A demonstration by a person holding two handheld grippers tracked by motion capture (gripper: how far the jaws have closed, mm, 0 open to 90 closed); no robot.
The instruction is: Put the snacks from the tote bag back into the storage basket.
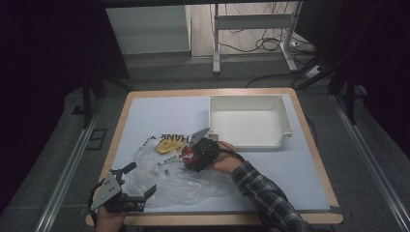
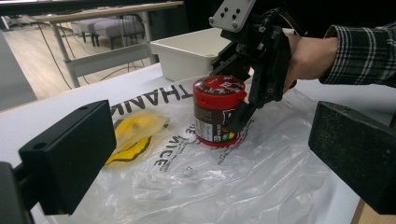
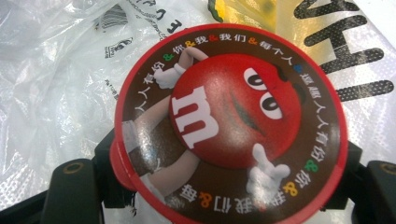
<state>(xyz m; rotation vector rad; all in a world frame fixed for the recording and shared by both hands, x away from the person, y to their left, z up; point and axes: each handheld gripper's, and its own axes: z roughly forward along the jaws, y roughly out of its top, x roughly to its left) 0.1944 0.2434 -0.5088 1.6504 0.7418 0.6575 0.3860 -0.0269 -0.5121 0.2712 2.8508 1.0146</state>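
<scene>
A red candy can (image 2: 218, 112) with a cartoon lid (image 3: 231, 123) stands upright on a crumpled clear plastic bag (image 1: 169, 181). My right gripper (image 1: 196, 153) comes down from above, its jaws closed on the can's two sides, just under the lid. A yellow packet (image 2: 133, 135) lies inside the bag, to the left of the can. My left gripper (image 1: 142, 178) rests open at the table's front left corner, over the bag's near edge. Its jaws point toward the can, with nothing between them.
A white, empty-looking tray (image 1: 285, 116) sits at the back right of the table, close behind the right hand. The bag carries black printed lettering (image 2: 154, 100). The white table top (image 1: 300, 169) has a wooden edge.
</scene>
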